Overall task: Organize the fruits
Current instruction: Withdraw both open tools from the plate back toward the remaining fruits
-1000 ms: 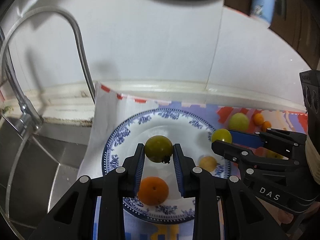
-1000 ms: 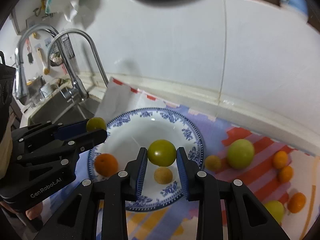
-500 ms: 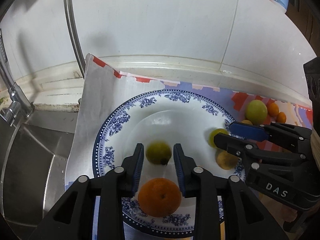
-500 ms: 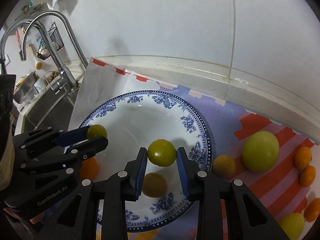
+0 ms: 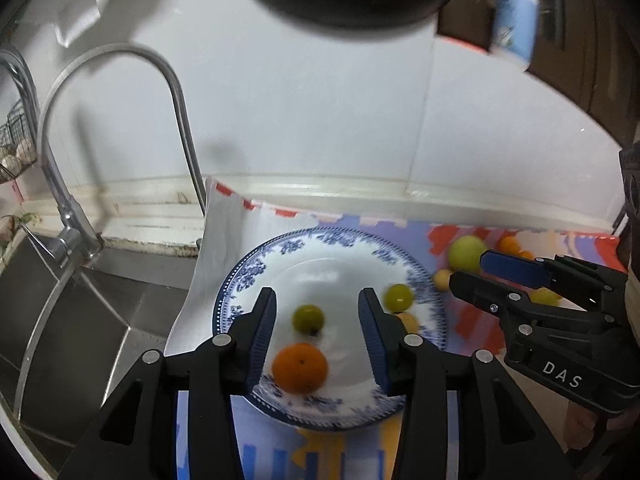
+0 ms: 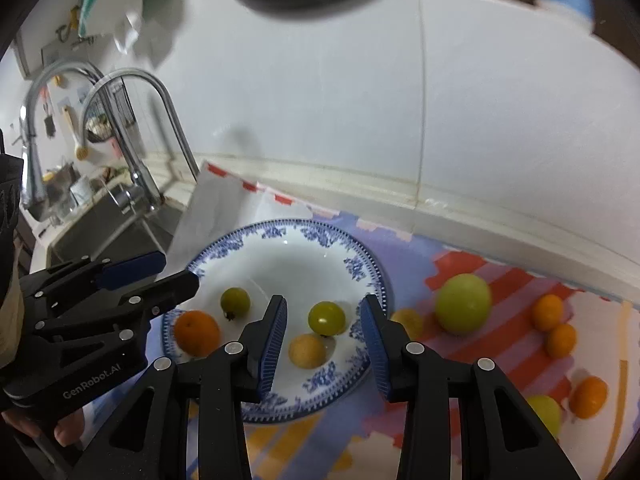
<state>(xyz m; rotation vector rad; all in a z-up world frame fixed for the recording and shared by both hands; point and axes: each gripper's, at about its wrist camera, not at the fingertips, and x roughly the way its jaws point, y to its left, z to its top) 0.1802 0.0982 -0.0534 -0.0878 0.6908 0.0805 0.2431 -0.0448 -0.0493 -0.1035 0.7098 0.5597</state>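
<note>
Both hand-held grippers gaping, empty, over plate [image 5: 240, 280]; only right wrist view shows tangerines [image 6: 560, 328] on mat [image 6: 400, 248].

You have one round blue-and-white patterned plate [image 6: 362, 264] holding four fruits: two small green [image 6: 235, 301], one orange [image 6: 197, 332], one pale yellow [image 6: 307, 351]. On the striped mat [image 6: 404, 246] right: two green, one yellow, four orange.

Both views were evenly lit by soft indoor light, bright on the white wall [image 5: 304, 120]. Fisheye bending curved the frame edges into dark corners. Motion blur smeared the bottle [image 5: 514, 26] at upper right and the plate [image 5: 240, 280] rim. A faint shadow of the faucet [image 6: 160, 120] lay on the wall.
</note>
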